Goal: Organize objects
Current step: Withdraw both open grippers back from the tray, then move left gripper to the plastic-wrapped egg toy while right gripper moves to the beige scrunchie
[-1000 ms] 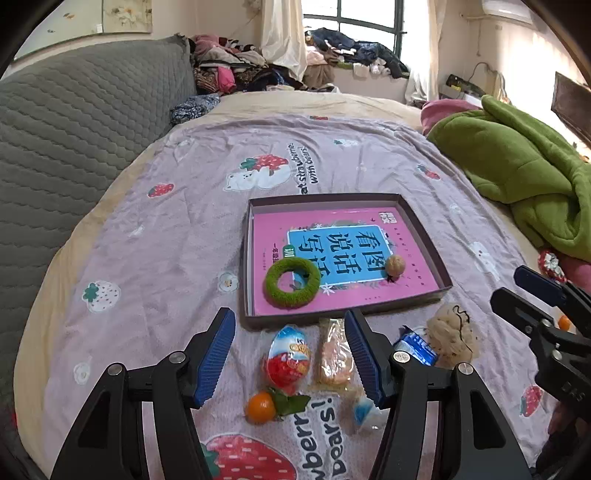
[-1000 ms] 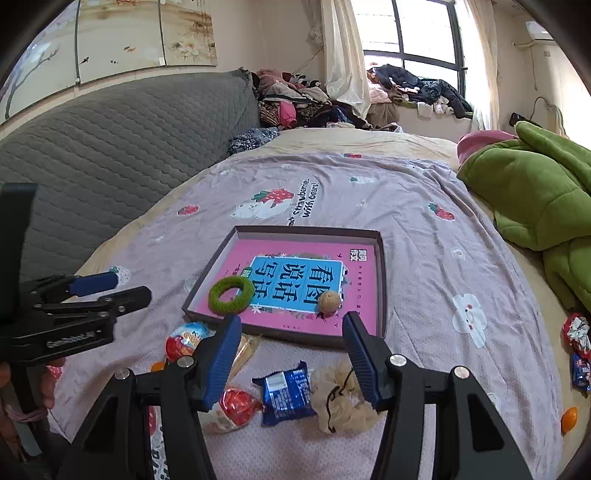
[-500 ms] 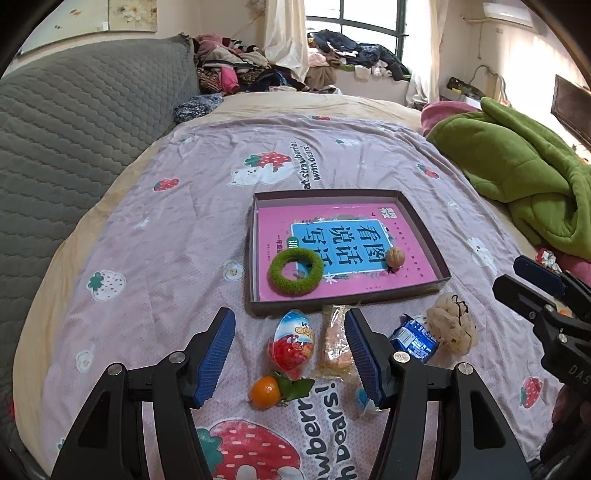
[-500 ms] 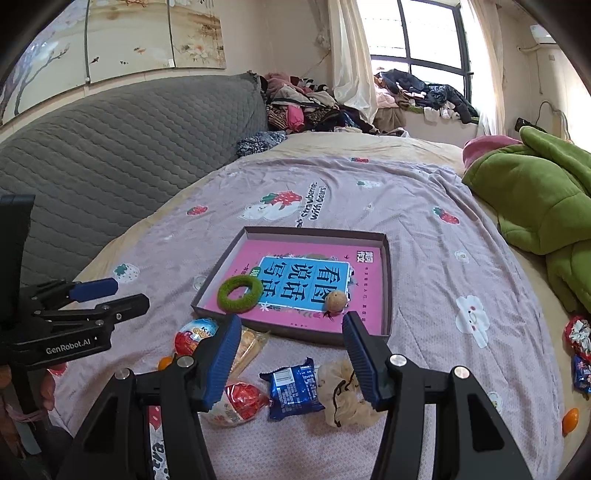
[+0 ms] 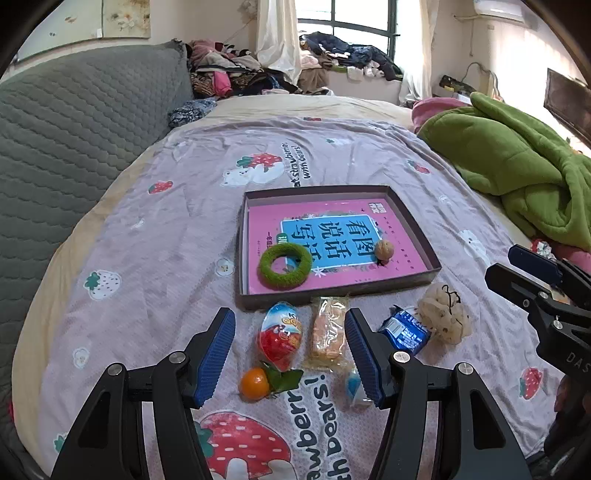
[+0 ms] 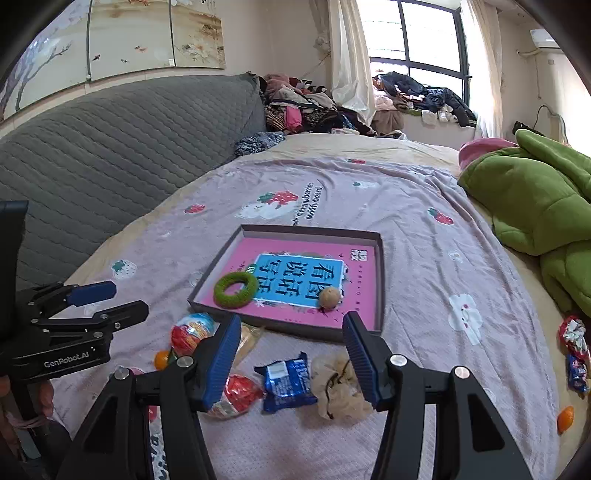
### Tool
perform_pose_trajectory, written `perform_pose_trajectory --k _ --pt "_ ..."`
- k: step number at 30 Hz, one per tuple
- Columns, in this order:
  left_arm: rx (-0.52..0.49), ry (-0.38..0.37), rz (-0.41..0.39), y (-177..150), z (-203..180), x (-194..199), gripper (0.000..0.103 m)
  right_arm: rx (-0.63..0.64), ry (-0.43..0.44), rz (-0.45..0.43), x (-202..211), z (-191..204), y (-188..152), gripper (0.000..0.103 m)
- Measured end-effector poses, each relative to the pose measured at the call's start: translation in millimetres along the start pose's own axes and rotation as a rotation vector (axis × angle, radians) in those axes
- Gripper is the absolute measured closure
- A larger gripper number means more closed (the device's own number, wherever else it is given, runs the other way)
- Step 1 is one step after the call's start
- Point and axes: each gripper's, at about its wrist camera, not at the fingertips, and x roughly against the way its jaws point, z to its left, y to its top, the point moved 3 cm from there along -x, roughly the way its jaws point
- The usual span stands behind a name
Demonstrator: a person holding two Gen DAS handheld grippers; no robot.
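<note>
On the bed, my left gripper (image 5: 290, 354) hangs open over the egg (image 5: 280, 341) by the tray's (image 5: 334, 293) near edge; my right gripper (image 6: 290, 356) gapes above the blue pack (image 6: 288, 382).

Home bedroom. Bed with strawberry-print sheet (image 5: 177, 240) ahead of the fingers, grey quilted headboard (image 6: 122, 147) to their left, green blanket (image 5: 517, 166) bunched to the right. Past the fingertips: clothes pile (image 6: 306, 107) by a curtained window (image 6: 417, 44), AC unit (image 5: 498, 11) on the wall.
</note>
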Motion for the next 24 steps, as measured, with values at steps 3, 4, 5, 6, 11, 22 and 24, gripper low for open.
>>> perform_pose_trajectory --k 3,4,5,6,11,22,24 --pt "-0.01 -0.006 -0.002 -5 -4 1 0.04 -0.003 -0.012 0.007 0 -3 -6 0.046" --pt "-0.011 -0.009 -0.004 -7 -7 1 0.04 -0.005 -0.015 0.009 0 -5 -8 0.046" --pt "-0.012 -0.011 -0.006 -9 -9 1 0.04 -0.007 -0.017 0.011 0 -6 -11 0.046" --pt "-0.014 -0.013 -0.006 -10 -10 1 0.04 -0.008 -0.018 0.012 1 -6 -12 0.046" --pt "-0.018 -0.021 -0.009 -18 -18 1 0.04 0.002 -0.046 0.015 4 -10 -21 0.046" --pt "-0.046 -0.038 -0.029 -33 -33 2 0.04 -0.02 -0.053 0.032 6 -22 -35 0.046" --pt "-0.054 -0.046 -0.032 -35 -36 2 0.04 -0.019 -0.058 0.039 5 -24 -37 0.046"
